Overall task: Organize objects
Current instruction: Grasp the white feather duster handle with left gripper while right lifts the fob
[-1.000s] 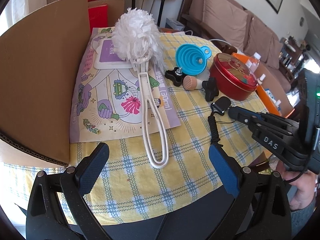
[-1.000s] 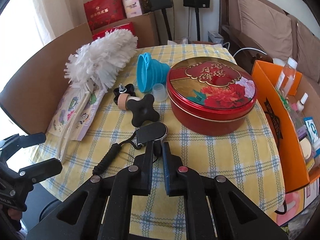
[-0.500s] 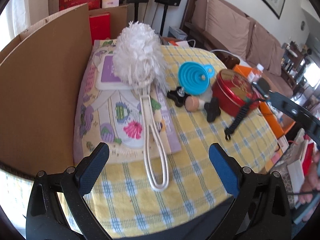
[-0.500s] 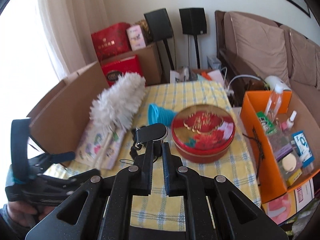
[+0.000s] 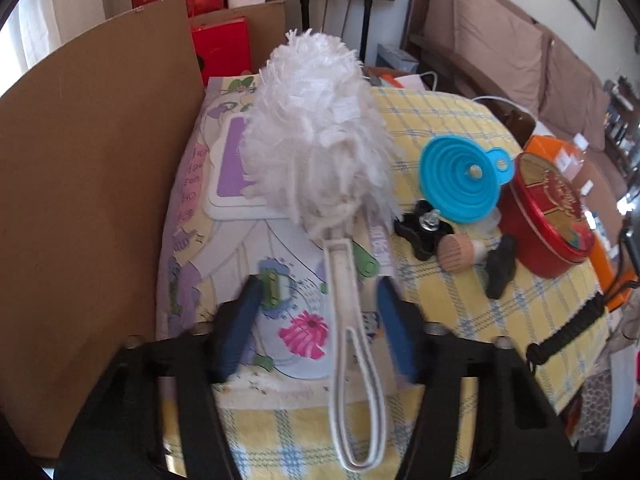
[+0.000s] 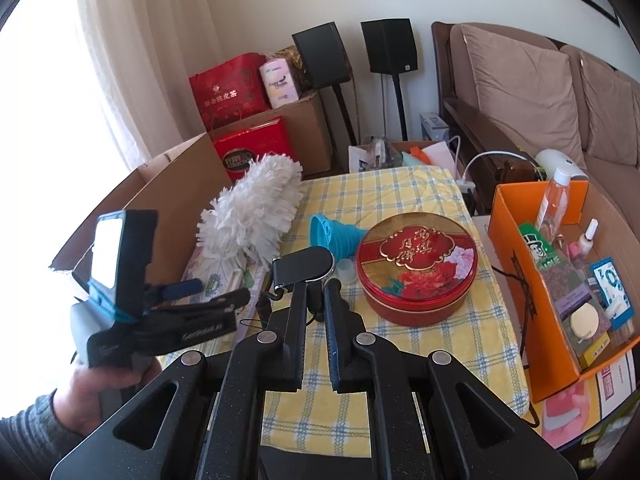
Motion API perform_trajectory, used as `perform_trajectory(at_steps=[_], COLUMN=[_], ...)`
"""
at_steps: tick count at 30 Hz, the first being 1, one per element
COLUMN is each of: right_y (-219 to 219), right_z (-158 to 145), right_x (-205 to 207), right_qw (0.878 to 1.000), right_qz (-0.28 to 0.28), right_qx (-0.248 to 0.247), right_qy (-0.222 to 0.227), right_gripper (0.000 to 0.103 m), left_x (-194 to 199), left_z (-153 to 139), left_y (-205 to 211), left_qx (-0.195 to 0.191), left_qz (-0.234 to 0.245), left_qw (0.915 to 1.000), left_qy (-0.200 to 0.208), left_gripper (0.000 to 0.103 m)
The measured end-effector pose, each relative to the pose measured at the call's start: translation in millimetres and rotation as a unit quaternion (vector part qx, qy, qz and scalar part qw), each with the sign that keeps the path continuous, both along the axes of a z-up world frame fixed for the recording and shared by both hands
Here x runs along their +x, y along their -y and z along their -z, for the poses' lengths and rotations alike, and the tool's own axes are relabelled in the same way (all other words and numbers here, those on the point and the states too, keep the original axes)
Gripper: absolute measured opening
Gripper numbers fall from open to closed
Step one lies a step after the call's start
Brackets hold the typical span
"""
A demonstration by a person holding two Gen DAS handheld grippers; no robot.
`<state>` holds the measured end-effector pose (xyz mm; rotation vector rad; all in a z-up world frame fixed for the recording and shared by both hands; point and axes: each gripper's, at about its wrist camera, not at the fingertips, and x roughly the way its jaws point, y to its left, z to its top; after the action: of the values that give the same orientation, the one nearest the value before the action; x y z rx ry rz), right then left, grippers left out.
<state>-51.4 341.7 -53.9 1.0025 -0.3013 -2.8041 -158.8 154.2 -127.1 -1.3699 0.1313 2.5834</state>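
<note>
Jaws of the left gripper [image 5: 320,312] had just been closing around the white plastic looped handle of the fluffy white duster [image 5: 320,136], pads straddling it, not yet pressing. Duster lay on an illustrated cardboard package [image 5: 240,248] atop the yellow checked tablecloth [image 5: 448,308], probably next for sorting. Right gripper [image 6: 316,284] was clamped shut on a small black clip-like device with a lanyard [image 6: 302,268], held above the table, likely bound for the orange cardboard box [image 6: 516,264] beside the red round tin [image 6: 416,268].

Checked-cloth table [image 5: 436,304] carries red tin [image 5: 544,220], funnel [image 5: 460,184], booklet [image 5: 224,208].
</note>
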Motion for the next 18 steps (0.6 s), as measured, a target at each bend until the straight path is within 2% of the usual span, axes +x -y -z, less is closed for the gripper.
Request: perform_trajectory(at_steps=[2, 4, 10, 18], right_y=[1, 2, 6, 10], right_z=[1, 1, -1, -10], right_x=[-1, -2, -7, -10], right_qw=[1.000, 1.000, 1.000, 1.000], right_qz=[-0.001, -0.002, -0.004, -0.007], right_qx=[-0.003, -0.005, -0.003, 0.000], right_qy=[0.002, 0.002, 0.000, -0.010], right_gripper=[0.008, 0.008, 0.008, 0.008], left_x=[0, -2, 4, 17], left_z=[-1, -2, -12, -46], left_y=[0, 3, 13, 27], left_qx=[0.001, 0.011, 0.052, 0.101], left_qz=[0.003, 0.002, 0.001, 0.006], left_qw=[1.0000, 0.9999, 0.9985, 0.9936], left_qy=[-0.003, 0.000, -0.017, -0.051], left_gripper=[0.023, 0.014, 0.014, 0.014])
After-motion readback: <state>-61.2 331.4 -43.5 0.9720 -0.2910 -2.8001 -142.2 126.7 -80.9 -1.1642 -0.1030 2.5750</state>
